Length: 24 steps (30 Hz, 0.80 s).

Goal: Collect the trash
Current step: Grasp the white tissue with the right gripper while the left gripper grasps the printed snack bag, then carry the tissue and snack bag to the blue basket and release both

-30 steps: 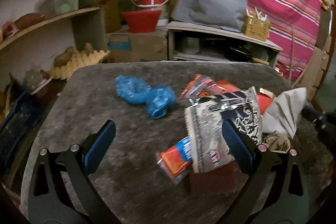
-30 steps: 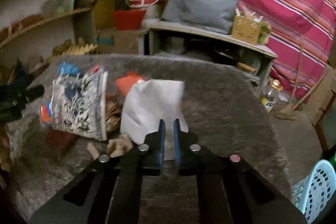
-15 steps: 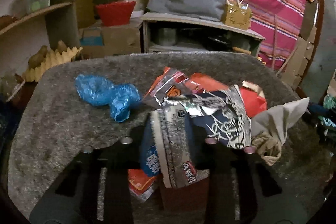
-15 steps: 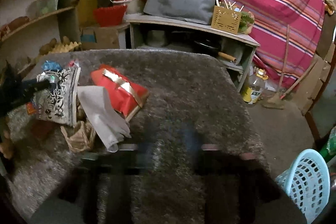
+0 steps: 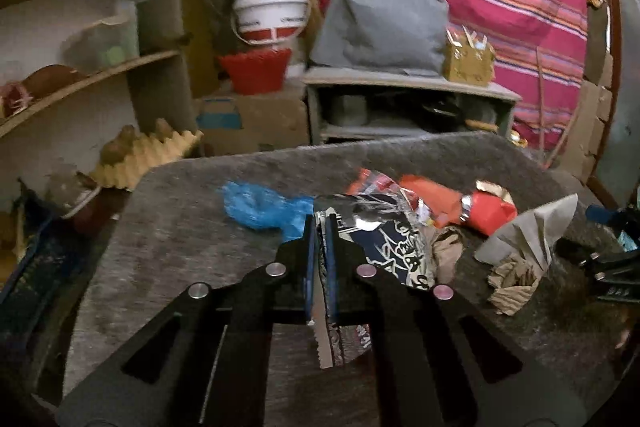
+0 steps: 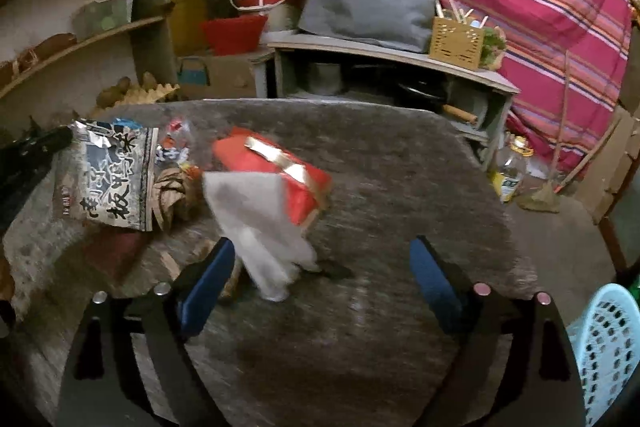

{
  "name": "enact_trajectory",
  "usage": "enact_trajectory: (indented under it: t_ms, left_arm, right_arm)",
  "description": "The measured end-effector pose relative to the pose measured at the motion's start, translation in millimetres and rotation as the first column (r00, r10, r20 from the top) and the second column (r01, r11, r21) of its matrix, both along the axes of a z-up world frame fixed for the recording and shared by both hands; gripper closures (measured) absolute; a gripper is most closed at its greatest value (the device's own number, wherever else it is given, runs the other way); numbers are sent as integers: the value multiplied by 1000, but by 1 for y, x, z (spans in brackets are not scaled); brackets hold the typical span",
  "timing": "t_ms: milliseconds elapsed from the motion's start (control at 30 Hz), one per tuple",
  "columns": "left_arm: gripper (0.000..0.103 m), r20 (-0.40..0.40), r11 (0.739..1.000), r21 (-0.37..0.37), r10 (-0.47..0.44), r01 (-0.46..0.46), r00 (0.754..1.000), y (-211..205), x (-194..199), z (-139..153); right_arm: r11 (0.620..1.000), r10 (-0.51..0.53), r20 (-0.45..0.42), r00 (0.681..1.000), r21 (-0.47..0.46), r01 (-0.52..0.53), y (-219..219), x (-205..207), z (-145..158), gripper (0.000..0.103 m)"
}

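My left gripper point(image 5: 320, 227) is shut on the edge of a black-and-white printed snack wrapper point(image 5: 392, 247), which also shows in the right wrist view point(image 6: 108, 179). A blue plastic bag point(image 5: 260, 209), a red packet point(image 5: 480, 209), crumpled brown paper point(image 5: 512, 283) and a grey-white paper point(image 5: 532, 231) lie on the grey table point(image 5: 192, 259). My right gripper point(image 6: 320, 267) is open and empty, with the grey-white paper point(image 6: 260, 223) just beyond its left finger and the red packet point(image 6: 280, 171) behind it.
A light blue basket point(image 6: 604, 347) stands on the floor at the lower right. Shelves point(image 5: 92, 79), a white bucket point(image 5: 272, 15), a red bowl point(image 5: 256, 69) and a low cabinet point(image 5: 408, 107) stand behind the table. A bottle point(image 6: 512, 167) stands on the floor.
My left gripper has shut on the printed wrapper. My right gripper has let go of the grey-white paper and opened, and the paper now lies on the table.
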<state>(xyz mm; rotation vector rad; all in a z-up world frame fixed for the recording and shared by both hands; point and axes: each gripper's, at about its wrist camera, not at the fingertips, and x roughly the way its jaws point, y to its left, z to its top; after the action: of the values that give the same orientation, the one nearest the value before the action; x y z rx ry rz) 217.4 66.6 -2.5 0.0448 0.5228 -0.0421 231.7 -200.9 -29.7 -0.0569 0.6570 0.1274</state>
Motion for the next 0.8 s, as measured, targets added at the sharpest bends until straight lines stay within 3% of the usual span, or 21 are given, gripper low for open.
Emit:
enact_trajectory:
  t_ms: [167, 200, 233, 367, 567, 800]
  left_arm:
    - [100, 3, 999, -25, 22, -22, 1000, 18, -1, 5]
    - [100, -1, 999, -32, 21, -21, 1000, 19, -1, 5]
    - [100, -3, 999, -33, 20, -20, 1000, 19, 0, 6]
    - [100, 15, 1000, -17, 3, -3, 1000, 8, -2, 12]
    - [100, 68, 999, -12, -32, 33, 997, -16, -18, 31]
    - [101, 123, 995, -24, -96, 100, 988, -58, -34, 53]
  right_arm:
    - [1000, -1, 0, 1000, -7, 1, 23, 17, -9, 16]
    - [1000, 6, -3, 1000, 3, -6, 24, 18, -10, 25]
    - [1000, 20, -14, 1000, 16, -20, 25, 20, -11, 54]
    - [999, 40, -11, 999, 35, -40, 23, 15, -9, 89]
    - [997, -13, 98, 995, 74, 5, -18, -19, 26, 91]
    - [992, -108, 109, 988, 84, 99, -80, -55, 42, 91]
